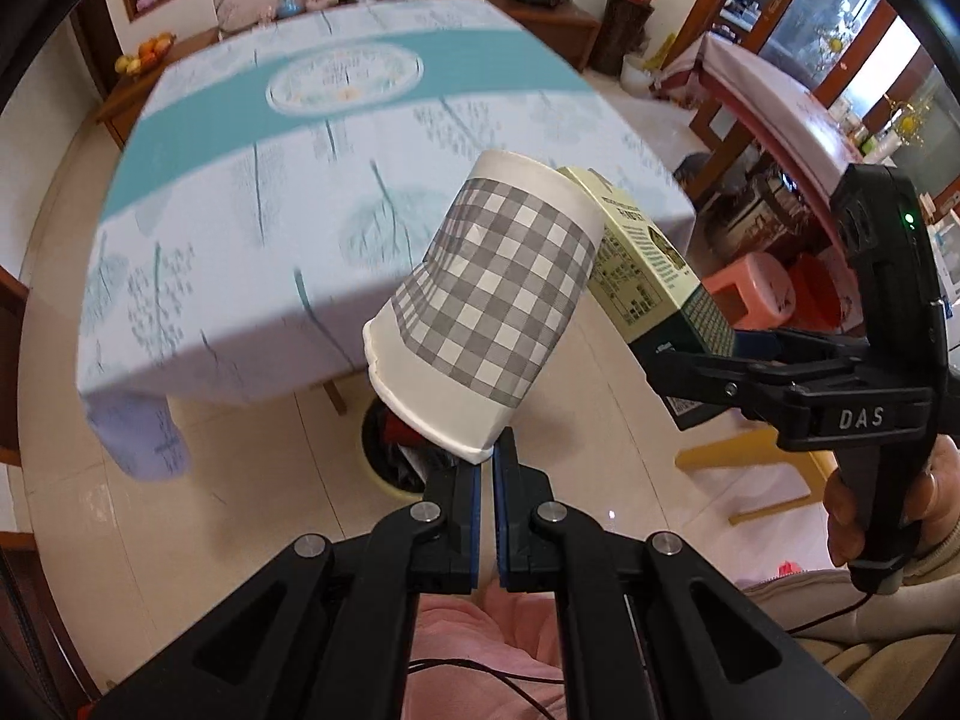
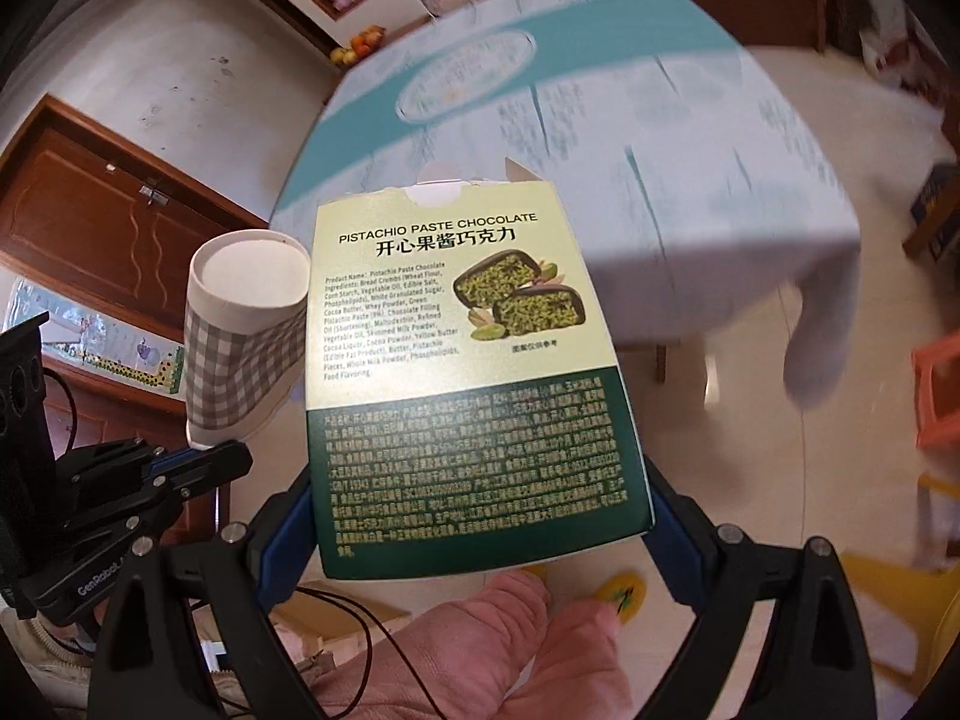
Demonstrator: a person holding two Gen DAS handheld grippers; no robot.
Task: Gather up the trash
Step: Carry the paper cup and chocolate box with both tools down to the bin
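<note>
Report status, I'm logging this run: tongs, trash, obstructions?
Left tongs pinch paper cup rim. Right tongs clamp chocolate box. Bin below cup, nothing blocking.

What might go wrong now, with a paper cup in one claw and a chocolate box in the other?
1. The left claw pinches only the rim of the checked paper cup; that thin edge could slip or crumple.
2. The cup and the pistachio chocolate box, held across its width by the right claw, look almost touching, so one might knock the other loose.
3. The trash bin is mostly hidden below the cup, so a drop may miss.
</note>
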